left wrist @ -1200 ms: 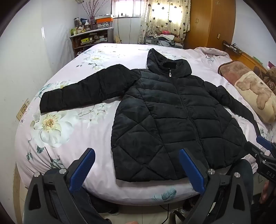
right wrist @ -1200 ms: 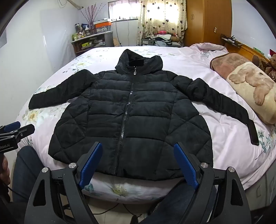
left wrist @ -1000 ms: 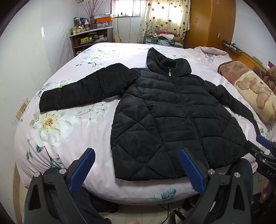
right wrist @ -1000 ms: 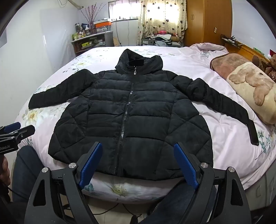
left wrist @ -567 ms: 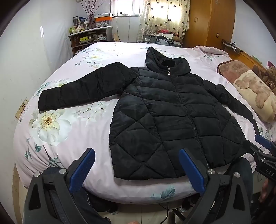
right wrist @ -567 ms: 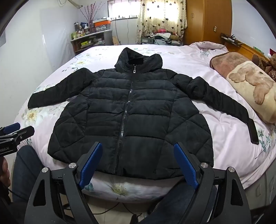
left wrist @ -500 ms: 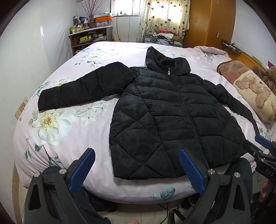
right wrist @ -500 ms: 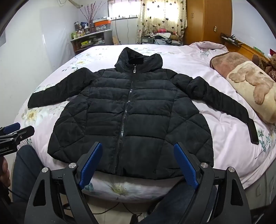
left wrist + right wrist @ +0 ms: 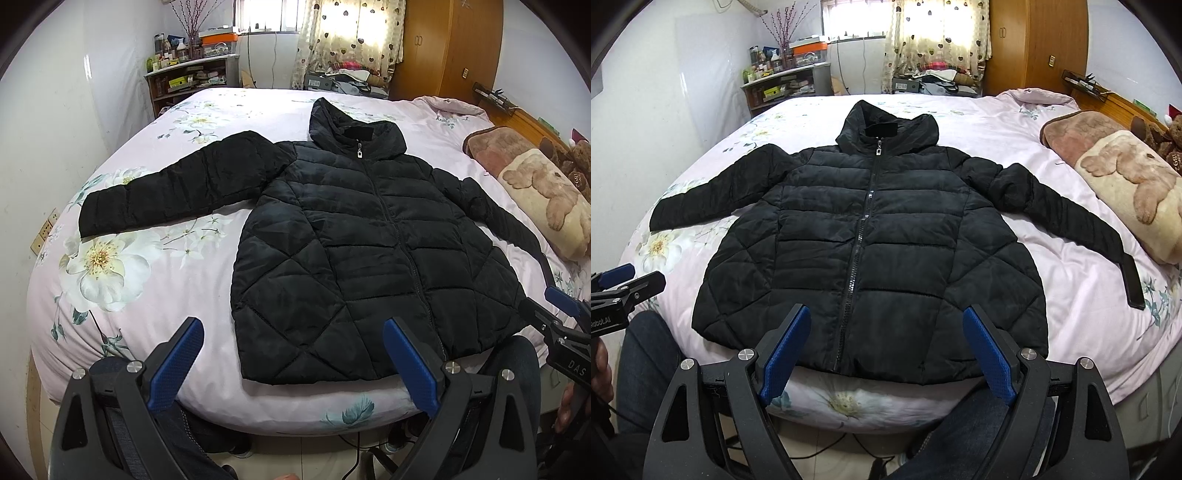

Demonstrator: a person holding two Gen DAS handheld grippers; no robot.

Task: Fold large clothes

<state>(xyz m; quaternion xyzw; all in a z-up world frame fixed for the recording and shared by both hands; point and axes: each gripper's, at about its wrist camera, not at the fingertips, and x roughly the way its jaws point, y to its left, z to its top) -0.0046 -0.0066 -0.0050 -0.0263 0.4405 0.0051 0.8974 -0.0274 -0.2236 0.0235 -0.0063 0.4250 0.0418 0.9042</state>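
Pale pink floral bedding covers the bed [image 9: 1071, 288] that fills the room, and you stand at its foot edge with both tools held off the cloth. Your left gripper [image 9: 293, 362] has its blue pads spread wide with nothing between them, hovering just short of the mattress edge; your right gripper [image 9: 886, 347] is the same, gaping and empty, level with the hem. Beyond them the black puffer jacket [image 9: 871, 236] lies flat on the bed, front up, zipped, hood toward the far side, both sleeves spread out sideways. The left sleeve [image 9: 177, 188] reaches toward the wall; the right sleeve [image 9: 1071, 218] ends near the bear-print pillow [image 9: 1126, 192]. Expect the jacket to be light, soft and springy, with a slick shell likely to slide and puff back open. Pinch a thick bite at each cuff or at the hem corners, not a single layer. Both tools point forward and slightly down, well placed to reach in.
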